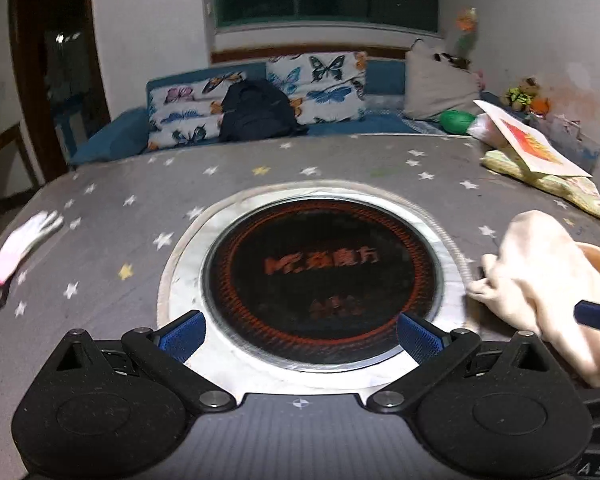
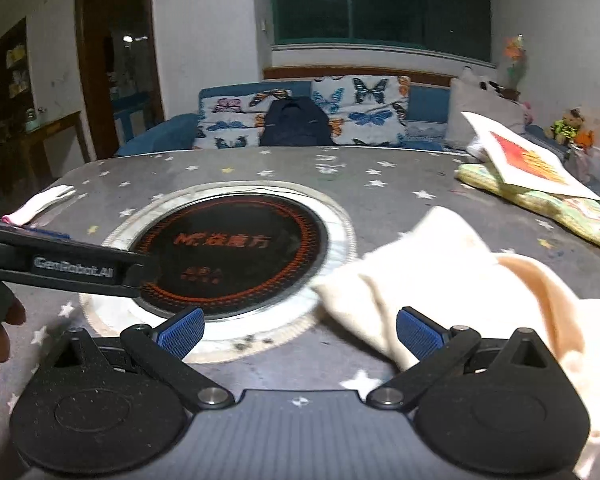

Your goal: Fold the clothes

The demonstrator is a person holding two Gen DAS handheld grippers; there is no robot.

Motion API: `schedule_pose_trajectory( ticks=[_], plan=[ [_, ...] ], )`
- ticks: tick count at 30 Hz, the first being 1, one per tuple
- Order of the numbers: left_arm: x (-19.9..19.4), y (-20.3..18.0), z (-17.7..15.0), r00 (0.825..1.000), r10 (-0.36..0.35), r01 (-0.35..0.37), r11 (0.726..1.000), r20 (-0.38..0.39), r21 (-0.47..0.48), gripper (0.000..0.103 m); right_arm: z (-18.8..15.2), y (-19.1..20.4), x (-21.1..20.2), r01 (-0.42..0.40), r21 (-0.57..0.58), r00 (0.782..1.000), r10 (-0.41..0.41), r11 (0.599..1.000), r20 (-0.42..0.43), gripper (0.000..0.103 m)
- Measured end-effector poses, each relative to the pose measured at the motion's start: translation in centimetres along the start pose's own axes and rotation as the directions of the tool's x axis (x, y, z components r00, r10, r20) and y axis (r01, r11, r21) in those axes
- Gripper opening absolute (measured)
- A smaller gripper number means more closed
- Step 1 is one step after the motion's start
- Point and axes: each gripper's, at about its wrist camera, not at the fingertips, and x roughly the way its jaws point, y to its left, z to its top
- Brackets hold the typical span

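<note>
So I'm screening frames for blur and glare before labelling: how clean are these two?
Left wrist view: the cream garment is smeared and overexposed, and the burner's lettering is soft; the fisheye bends the table edge. Right wrist view: lettering sharper, but the garment is still blown out and the ceiling lamp reflects in the dark window.

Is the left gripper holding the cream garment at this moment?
No. The left gripper is open over the round cooktop, while the cream garment lies crumpled off to its right.

Both claws (image 1: 300, 338) (image 2: 300, 334) agape, empty.
</note>
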Motion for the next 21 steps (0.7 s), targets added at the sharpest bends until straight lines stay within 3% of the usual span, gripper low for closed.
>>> schedule_pose_trajectory(
  ticks=[11, 18, 21],
  plan=[
    [-0.7, -4.9, 0.9, 0.999, -0.037, 0.035, 0.993, 0.014, 0.116, 0.103, -0.2, -2.5, -2.0, 0.056, 0.011, 0.998, -0.056, 0.998, 0.015, 0.103],
    [-1.1, -6.1, 1.3, 0.996, -0.084, 0.083, 0.987, 0.005, 0.135, 0.103, -0.1, -3.7, -2.3, 0.093, -0.005, 0.995, -0.093, 0.996, 0.022, 0.103],
    [-1.0, -6.8, 1.3, 0.998, -0.056, 0.052, 0.984, 0.017, 0.169, 0.103, -0.2, -4.1, -2.5, 0.101, -0.009, 0.995, -0.101, 0.995, 0.027, 0.103]
  ],
)
